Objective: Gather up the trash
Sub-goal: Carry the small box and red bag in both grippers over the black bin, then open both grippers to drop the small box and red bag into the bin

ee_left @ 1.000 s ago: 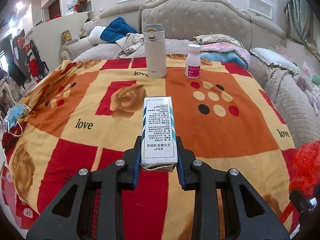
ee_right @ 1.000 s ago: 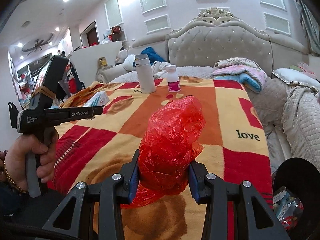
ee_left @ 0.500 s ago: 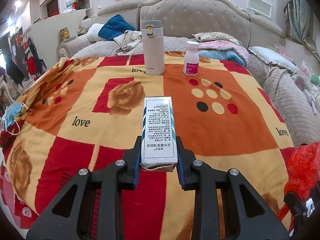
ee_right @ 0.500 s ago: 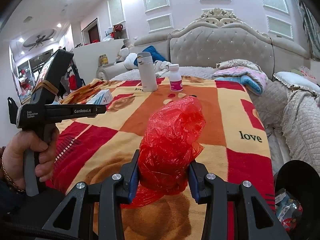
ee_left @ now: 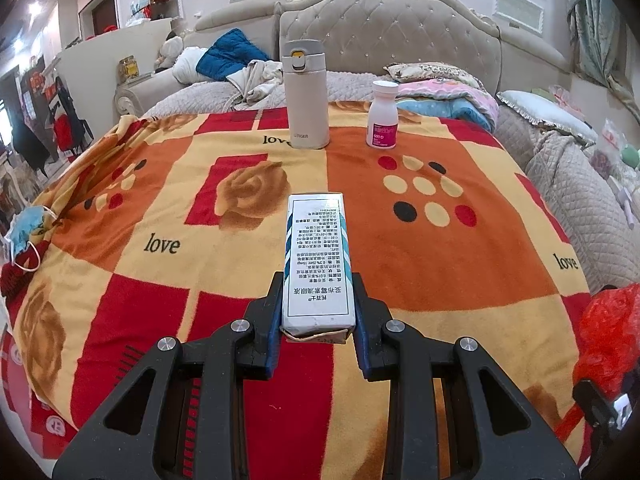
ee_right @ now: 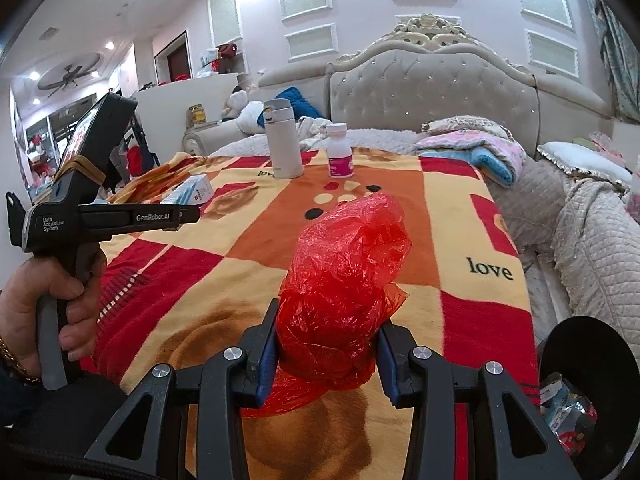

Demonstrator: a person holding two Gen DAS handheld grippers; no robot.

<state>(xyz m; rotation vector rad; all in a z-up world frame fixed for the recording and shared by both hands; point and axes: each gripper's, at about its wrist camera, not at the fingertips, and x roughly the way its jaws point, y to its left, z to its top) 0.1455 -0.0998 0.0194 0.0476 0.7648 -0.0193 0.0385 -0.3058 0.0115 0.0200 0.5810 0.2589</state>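
Note:
My left gripper (ee_left: 318,300) is shut on a white medicine box (ee_left: 317,256) with teal stripes and printed text, held above the patterned blanket (ee_left: 160,208). The box (ee_right: 191,191) also shows past the left gripper body in the right wrist view. My right gripper (ee_right: 326,340) is shut on a crumpled red plastic bag (ee_right: 344,276), which bulges up between the blue pads. The red bag (ee_left: 610,340) appears at the right edge of the left wrist view. A hand (ee_right: 48,300) holds the left gripper's handle.
A beige thermos (ee_left: 305,94) and a white bottle with a pink label (ee_left: 383,115) stand at the blanket's far side. A blue face mask (ee_left: 24,234) lies at the left edge. A black bin with trash (ee_right: 576,392) sits low on the right. Bedding and a tufted headboard (ee_left: 392,36) lie behind.

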